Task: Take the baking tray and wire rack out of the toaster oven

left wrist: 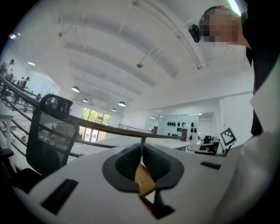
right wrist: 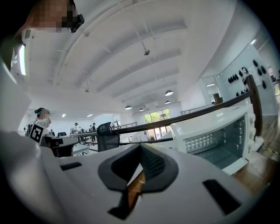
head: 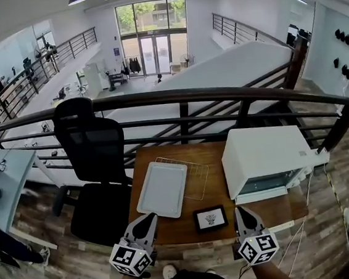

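The baking tray (head: pixel 162 189) and the wire rack (head: pixel 198 176) both lie flat on the desk (head: pixel 184 231), to the left of the toaster oven (head: pixel 266 157). The tray covers much of the rack, which shows only along the tray's far edge and its oven-side edge. By that, the job looks done or nearly so.

The left tongs (head: pixel 148 218) are pressed together with nothing between them. They sit left of the oven, just short of the tray's near corner. The right tongs (head: pixel 239 211) are likewise closed and empty, just in front of the oven's open door.

Several things could go wrong from here:
- **Tray corner:** a careless swing of the left tongs could catch it and push the tray. Since the tray rests partly on the rack, a shove would likely drag or tip both.
- **Tray overhang:** its near end lies close to the desk's front edge, so a nudge that way might slide it off.
- **Oven door:** it seems to hang open toward the person, and the right tongs could knock it.
- **Black frame:** a small one (head: pixel 210 217) lies between the two tongs, front-left of the oven, and could be swept off the desk.
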`<state>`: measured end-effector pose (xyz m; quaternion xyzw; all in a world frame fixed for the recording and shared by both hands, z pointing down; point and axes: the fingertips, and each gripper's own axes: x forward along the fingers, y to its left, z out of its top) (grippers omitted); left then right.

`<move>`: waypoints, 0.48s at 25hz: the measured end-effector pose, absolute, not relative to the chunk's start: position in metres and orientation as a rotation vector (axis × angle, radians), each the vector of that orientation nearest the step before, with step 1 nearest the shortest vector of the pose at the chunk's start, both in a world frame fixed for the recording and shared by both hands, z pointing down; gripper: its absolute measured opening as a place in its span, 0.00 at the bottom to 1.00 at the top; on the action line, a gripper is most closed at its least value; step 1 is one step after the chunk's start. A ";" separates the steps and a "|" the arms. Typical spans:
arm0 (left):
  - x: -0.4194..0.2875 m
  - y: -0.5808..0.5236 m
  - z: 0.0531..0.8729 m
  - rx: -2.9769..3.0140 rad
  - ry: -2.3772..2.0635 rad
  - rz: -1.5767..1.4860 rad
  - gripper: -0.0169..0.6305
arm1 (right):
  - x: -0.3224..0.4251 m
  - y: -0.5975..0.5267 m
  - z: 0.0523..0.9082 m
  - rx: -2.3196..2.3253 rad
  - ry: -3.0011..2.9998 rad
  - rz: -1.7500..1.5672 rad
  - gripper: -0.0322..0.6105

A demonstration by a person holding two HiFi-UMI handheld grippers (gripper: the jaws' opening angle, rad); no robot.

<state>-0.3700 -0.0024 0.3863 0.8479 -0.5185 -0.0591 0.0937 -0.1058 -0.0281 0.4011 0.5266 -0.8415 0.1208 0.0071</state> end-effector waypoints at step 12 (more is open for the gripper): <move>-0.357 -0.004 0.383 2.526 -1.542 -0.169 0.06 | -0.102 -0.036 0.395 1.636 -2.671 0.384 0.04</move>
